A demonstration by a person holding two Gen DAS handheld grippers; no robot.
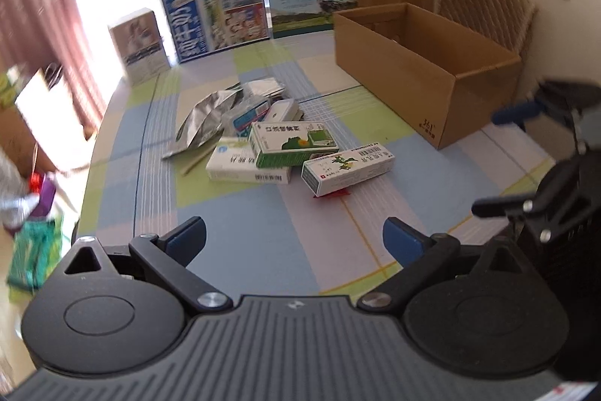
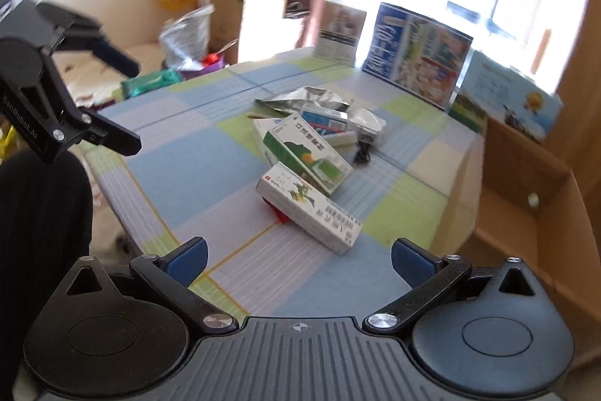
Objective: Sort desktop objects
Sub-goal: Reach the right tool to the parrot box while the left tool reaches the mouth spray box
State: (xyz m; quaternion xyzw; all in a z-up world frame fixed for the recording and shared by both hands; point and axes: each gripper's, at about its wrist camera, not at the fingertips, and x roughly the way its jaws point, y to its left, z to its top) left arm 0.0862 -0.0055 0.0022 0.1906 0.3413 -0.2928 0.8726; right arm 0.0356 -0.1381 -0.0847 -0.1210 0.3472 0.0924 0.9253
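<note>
Both tools hang above the near edge of the bench (image 1: 233, 213), w/ nothing between the fingers. The left tool (image 1: 295, 239) is released, its blue pads wide apart; the right tool (image 2: 298, 260) is released also, near the right edge beside the carton.

Nearest to the tools lies a white box w/ a green plant print (image 1: 347, 166) (image 2: 311, 209), flat but a bit raised, resting on a small red thing (image 2: 276, 211) that shows under its near end. Just behind it, touching or almost, is a green-and-white box (image 1: 293, 143) (image 2: 306, 153), which lies on top of a white flat box (image 1: 240, 164). Further back in the same pile, approx. at the middle of the bench: a blue-and-white packet (image 1: 249, 117), a crumpled silver foil bag (image 1: 204, 119) (image 2: 300, 98) and a black cable (image 2: 362, 153), small, hard to read.

Along the right edge stands an open brown cardboard carton (image 1: 424, 77) (image 2: 526, 183), well apart from the pile.

At the far edge three printed boxes stand upright in a row: a small pale one (image 1: 139, 44), a big blue one (image 1: 216, 15), and a blue-green one (image 1: 311, 0).
</note>
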